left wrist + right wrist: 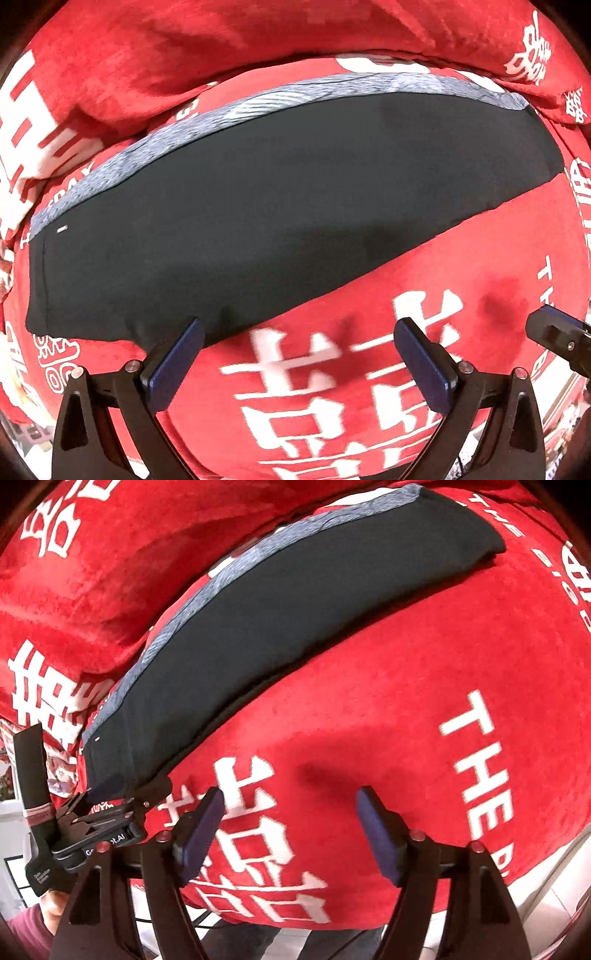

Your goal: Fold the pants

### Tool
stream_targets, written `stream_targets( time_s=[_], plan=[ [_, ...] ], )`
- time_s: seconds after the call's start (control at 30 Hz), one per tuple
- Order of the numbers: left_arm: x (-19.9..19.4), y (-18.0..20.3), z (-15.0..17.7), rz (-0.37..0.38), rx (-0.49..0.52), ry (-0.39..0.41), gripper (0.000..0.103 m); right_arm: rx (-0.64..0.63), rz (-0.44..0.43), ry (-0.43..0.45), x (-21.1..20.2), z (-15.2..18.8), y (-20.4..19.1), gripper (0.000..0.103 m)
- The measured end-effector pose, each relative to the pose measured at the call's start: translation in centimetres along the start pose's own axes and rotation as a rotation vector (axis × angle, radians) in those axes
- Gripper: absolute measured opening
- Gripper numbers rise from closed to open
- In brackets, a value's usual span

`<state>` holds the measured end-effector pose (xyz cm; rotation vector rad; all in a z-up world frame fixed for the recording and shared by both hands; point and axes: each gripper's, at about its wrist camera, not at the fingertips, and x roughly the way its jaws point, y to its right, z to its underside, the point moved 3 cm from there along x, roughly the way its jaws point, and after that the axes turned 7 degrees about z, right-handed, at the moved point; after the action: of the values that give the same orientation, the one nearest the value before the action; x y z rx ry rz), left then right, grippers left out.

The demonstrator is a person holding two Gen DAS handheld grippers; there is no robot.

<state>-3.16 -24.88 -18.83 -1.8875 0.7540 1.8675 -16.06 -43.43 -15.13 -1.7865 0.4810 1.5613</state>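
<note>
Dark pants (280, 192) lie folded into a long band on the red blanket (424, 266), running from lower left to upper right of the left wrist view. A heathered grey strip (155, 144) runs along their upper edge. In the right wrist view the same pants (280, 627) run from the left edge up to the top right.

My left gripper (299, 339) is spread wide with nothing between the blue pads – its left pad (177, 362) sits over the pants' lower edge, whether touching I cannot tell. The right pad sits over bare blanket with white printed characters (295, 387).

My right gripper (291, 812) is also spread with nothing in it, over red blanket below the pants, apart from them. White lettering "THE" (476, 760) sits at the right of that frame.

The left gripper (110, 812) shows at lower left of the right wrist view, tips at the pants' near end; a hand (51, 904) in a maroon sleeve (26, 934) shows below it. The right gripper's tip (554, 332) pokes in at the right edge of the left view.
</note>
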Motion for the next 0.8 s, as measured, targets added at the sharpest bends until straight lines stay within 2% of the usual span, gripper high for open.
stream_targets(
  time_s=[0.17, 0.23, 0.6, 0.8],
  plan=[
    [0.0, 2.7, -0.7, -0.011, 0.0, -0.005, 0.103, 0.006, -0.014, 0.004, -0.2, -1.4, 2.3, 0.08],
    [-0.1, 3.6, -1.1, -0.016, 0.001, -0.001, 0.103, 0.005, -0.012, 0.009, -0.2, -1.9, 2.9, 0.086],
    [0.9, 7.7, -3.0, -0.052, -0.016, -0.014, 0.103, 0.061, -0.066, 0.022, -0.5, -5.6, 7.9, 0.086],
    [0.3, 7.9, -6.0, -0.071, -0.057, 0.062, 0.103, 0.093, -0.045, 0.103, -2.1, -8.6, 10.4, 0.086]
  ],
)
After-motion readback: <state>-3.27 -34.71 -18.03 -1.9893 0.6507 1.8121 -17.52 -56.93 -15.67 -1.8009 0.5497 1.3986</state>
